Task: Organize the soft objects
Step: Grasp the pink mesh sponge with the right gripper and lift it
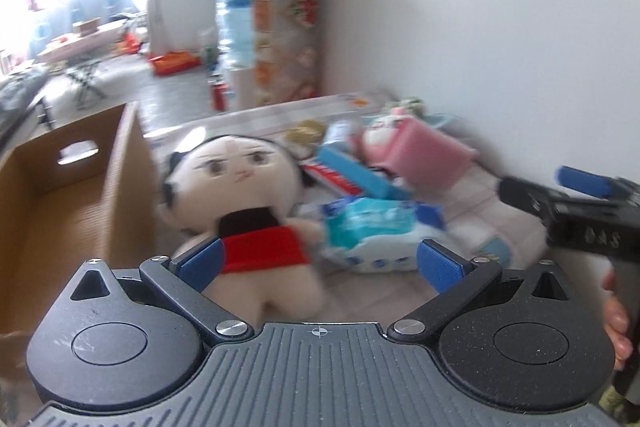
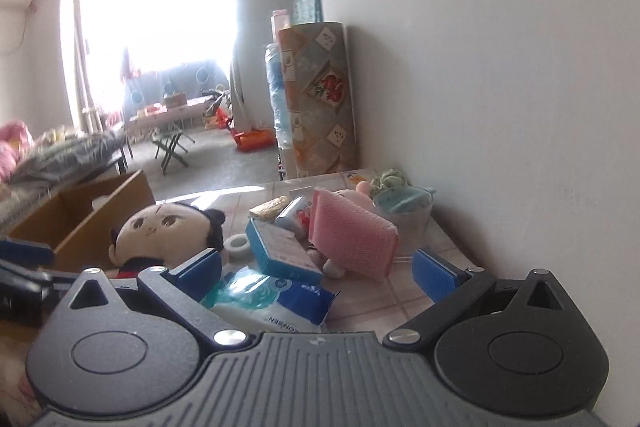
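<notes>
a: what's nearest to you?

b: your left gripper (image 1: 320, 263), jaws spread wide, gripping nothing. one doll (image 1: 248, 203) in a red top stands between the blue fingers (image 1: 202, 261); the left finger sits right against its side, though the blur keeps me from saying it truly touches. the right finger is well apart from it.

a: and your other hand?

b: your right gripper (image 2: 318, 273) is spread just as wide and holds nothing either. one tissue pack (image 2: 276, 301), blue and white, lies on the tiled table (image 2: 380, 299) between its fingers.

a: count what lies beyond.

b: one blue box (image 2: 280, 253) tilted just behind the pack, one pink mesh pouch (image 2: 352, 235) leaning beside it with a pink plush (image 2: 352, 197) partly hidden behind, one white tape roll (image 2: 238, 247) between doll and box, and one clear bowl (image 2: 408, 215) holding teal cloth near the wall.

a: any container?

b: one open cardboard box (image 1: 80, 203), with a handle slot, on your left, just beside the doll. farthest back, one patterned roll (image 2: 320, 95) stands upright against the wall.
</notes>
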Tool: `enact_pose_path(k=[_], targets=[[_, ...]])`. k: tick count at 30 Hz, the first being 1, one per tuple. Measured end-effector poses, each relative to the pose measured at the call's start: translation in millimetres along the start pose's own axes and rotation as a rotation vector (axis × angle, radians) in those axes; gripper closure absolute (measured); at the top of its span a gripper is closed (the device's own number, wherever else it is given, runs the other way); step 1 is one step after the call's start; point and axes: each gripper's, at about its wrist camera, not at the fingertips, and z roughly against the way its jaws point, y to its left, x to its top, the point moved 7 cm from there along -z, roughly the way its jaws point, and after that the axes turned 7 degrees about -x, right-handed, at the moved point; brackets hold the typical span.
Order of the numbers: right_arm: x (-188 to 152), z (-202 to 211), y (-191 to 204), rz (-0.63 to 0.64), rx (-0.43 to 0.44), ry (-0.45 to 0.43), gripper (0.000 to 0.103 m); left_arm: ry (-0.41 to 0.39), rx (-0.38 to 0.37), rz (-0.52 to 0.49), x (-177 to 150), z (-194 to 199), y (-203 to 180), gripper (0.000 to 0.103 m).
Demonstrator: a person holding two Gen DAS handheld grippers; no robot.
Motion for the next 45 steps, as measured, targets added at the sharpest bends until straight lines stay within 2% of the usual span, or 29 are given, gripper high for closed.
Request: enact_pose_path(k=[2,5,9,11,13,15,20,24,27,30,38,40,45], targets=[[3.1,-5.1,-12.2,-0.062,0.022,-0.008,0.000,0.002,-0.048,-0.023,2.2,-9.8,-10.7,0.006],[7.6,-15.9,-25.7,-0.110,0.045,-0.013,0.000,0.057,-0.107,-0.026,0.4,-29.1,-24.3,0.010],[13.9,-36.2,-33.6,-0.091,0.064,-0.025,0.007,0.149,-0.209,0.039,-2.3,-57.0,-36.3,0.010],[17.2,-50.2,-33.6,-0.053,0.081,-0.039,0.012,0.181,-0.237,0.070,-3.9,-65.9,-40.8,0.011],[19.6,-67.0,-30.7,0.011,0.082,-0.038,0.027,0.197,-0.237,0.070,-4.7,-73.6,-44.6,0.015],[22.5,-84.2,-25.8,0.076,0.087,-0.039,0.030,0.205,-0.224,0.051,-6.7,-79.9,-48.8,0.020],[24.3,-115.1,-7.2,0.228,0.114,-0.043,0.039,0.222,-0.214,0.018,-10.5,-85.0,-55.8,0.027],[15.3,-128.9,5.5,0.321,0.110,-0.021,0.046,0.231,-0.204,0.022,-13.4,-86.9,-54.4,0.029],[4.4,-136.1,7.5,0.356,0.100,0.025,0.065,0.231,-0.199,0.032,-15.2,-85.5,-50.2,0.029],[0.7,-131.5,5.3,0.369,0.089,0.038,0.076,0.223,-0.205,0.044,-15.7,-80.6,-45.8,0.029],[-12.4,-113.9,8.2,0.463,0.124,0.107,0.074,0.208,-0.222,0.075,-18.4,-70.4,-38.9,0.028],[-13.5,-116.3,10.8,0.493,0.104,0.113,0.073,0.204,-0.221,0.083,-19.5,-67.5,-38.2,0.027],[-9.7,-128.5,7.9,0.477,0.091,0.132,0.073,0.194,-0.222,0.102,-22.8,-61.7,-37.8,0.027]])
